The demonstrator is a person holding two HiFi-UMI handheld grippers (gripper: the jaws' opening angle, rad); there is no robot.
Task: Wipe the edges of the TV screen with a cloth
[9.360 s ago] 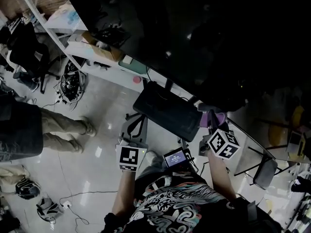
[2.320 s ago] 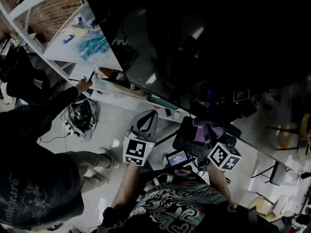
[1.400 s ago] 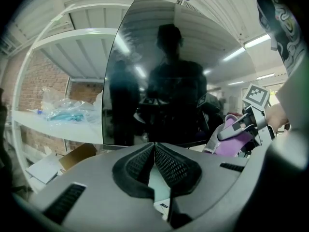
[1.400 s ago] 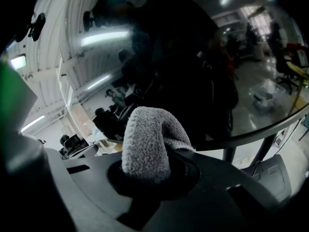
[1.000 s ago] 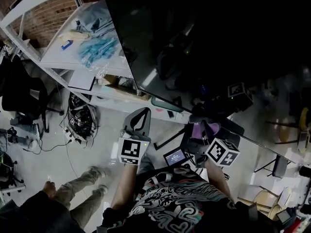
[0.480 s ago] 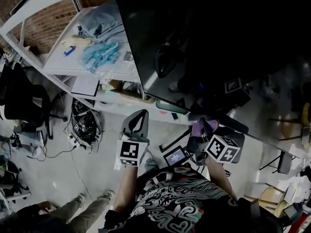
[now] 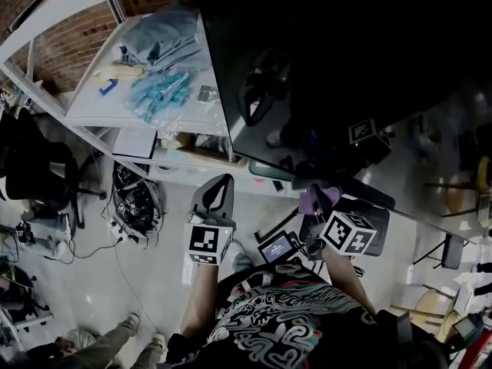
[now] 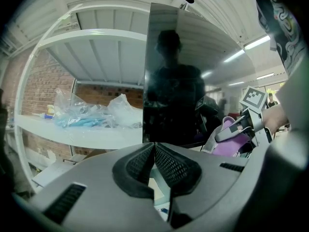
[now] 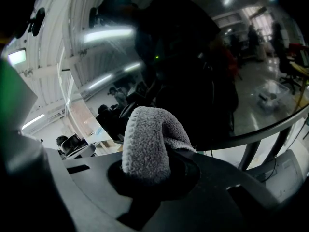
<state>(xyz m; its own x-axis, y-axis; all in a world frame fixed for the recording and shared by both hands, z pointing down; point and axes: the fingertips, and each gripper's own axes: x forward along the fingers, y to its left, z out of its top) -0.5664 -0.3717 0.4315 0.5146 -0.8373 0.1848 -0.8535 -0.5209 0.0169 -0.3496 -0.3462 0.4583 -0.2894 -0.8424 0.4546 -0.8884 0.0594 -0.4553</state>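
Since the TV [image 7: 346, 60] edges need wiping, right gripper [image 9: 149, 174] is clamped on cloth [image 9: 145, 139], fold forward, near the lower edge, 4 o'clock in head view. Left gripper [image 8: 154, 153], 7 o'clock: jaws together, empty, likely parked clear.

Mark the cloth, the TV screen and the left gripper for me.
fluffy grey terry cloth [image 9: 147, 144], right gripper view, on its folded bulge above the jaws.
large black glossy TV screen [image 7: 338, 60], head view, on the dark glass.
left gripper [image 8: 154, 148], left gripper view, where its shut jaws meet.
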